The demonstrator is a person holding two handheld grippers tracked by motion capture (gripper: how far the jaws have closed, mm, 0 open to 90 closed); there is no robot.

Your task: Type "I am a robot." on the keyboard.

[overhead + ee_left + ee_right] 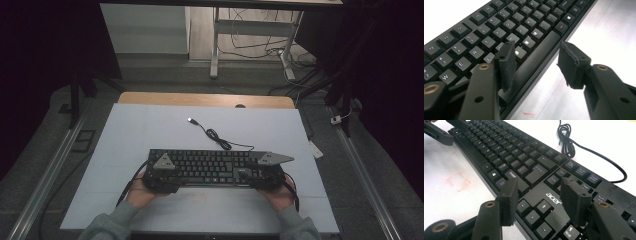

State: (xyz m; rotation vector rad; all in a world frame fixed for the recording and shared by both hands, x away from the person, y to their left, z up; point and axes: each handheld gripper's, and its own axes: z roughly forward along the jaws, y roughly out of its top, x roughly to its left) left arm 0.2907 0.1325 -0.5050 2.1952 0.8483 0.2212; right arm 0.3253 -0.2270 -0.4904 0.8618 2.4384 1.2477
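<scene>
While both pairs of jaws stand parted, one keyboard (210, 166), two grippers, left (161, 172), right (260, 172), one cable (216, 136)

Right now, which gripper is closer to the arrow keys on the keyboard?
Right. The right gripper hangs just above the arrow keys at the keyboard's right end. The left gripper is far off, straddling the front edge at the left end.

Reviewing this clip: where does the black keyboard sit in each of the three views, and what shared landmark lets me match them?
High view: the keyboard lies across the lower middle of the white table.
Left gripper view: it runs from the lower left to the top right, under the left claw.
Right gripper view: it runs from the top left to the lower right, under the right claw.
Shared landmark: the keyboard's long near edge against the white table.
</scene>
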